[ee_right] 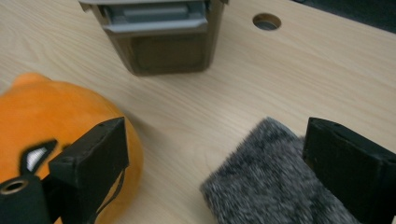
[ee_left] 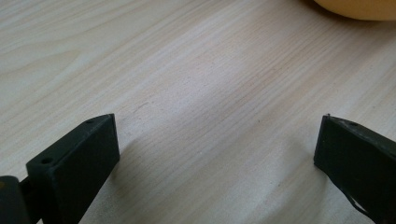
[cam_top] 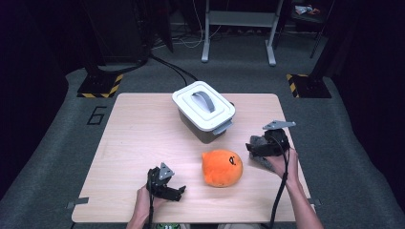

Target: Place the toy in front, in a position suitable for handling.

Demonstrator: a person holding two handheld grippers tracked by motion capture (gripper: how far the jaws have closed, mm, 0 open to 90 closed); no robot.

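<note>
Here, right gripper [ee_right: 212, 163] low over a grey furry plush piece [ee_right: 275, 182] on the light wooden desk [cam_top: 138, 143], jaws wide apart, gripping nothing; long axis running diagonally between them. Just beside, a round orange plush toy [cam_top: 222, 167], face toward the right gripper. Left gripper [ee_left: 217, 154] likewise spread wide, empty above bare desk.

A pale wooden table [cam_top: 138, 143] is sitting in the middle of a dim room, its top catching most of the light. Grey carpet [cam_top: 57, 143] is covering the floor around it, with a dark number six [cam_top: 97, 115] marked just off the table's far left corner. Two black stand bases edged in yellow-and-black hazard tape [cam_top: 101, 86] [cam_top: 308, 86] are standing beyond the far corners. Farther back, a grey metal frame [cam_top: 239, 28] is resting on two feet, and cables [cam_top: 174, 69] are trailing across the floor. The surrounding walls are fading into darkness.
</note>
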